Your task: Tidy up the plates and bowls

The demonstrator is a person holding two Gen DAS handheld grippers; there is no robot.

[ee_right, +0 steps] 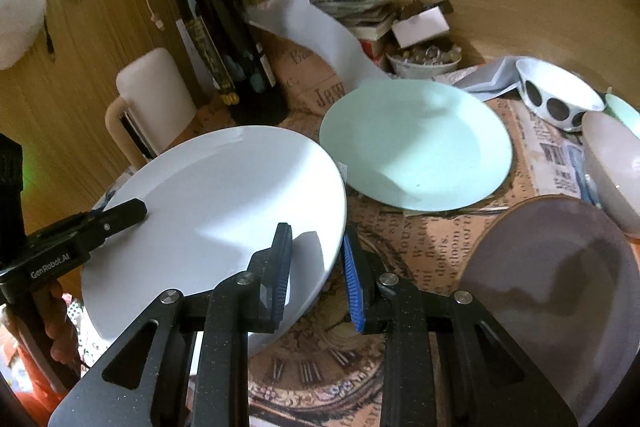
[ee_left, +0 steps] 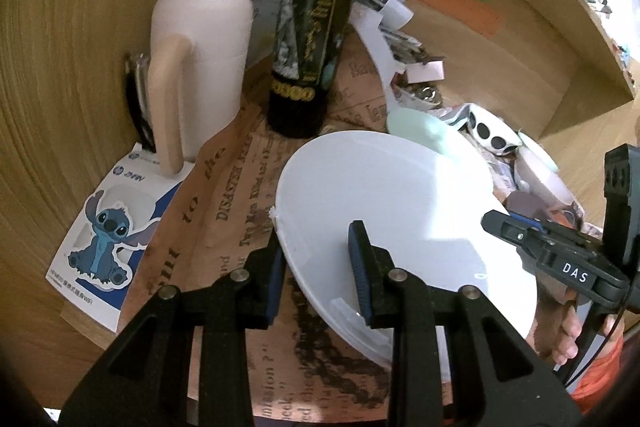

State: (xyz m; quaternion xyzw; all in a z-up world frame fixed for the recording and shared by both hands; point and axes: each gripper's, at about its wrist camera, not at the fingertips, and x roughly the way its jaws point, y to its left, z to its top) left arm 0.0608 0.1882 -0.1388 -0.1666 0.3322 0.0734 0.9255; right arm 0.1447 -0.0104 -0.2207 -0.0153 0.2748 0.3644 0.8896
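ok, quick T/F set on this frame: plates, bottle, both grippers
1. Both grippers straddle the white plate's rim: left gripper, right gripper, white plate. True.
2. The mint plate is stacked on the white plate. False: it lies beside it on the printed paper.
3. The dark bottle lies on its side. False: it stands upright.
4. A dotted bowl sits beyond the mint plate. True.
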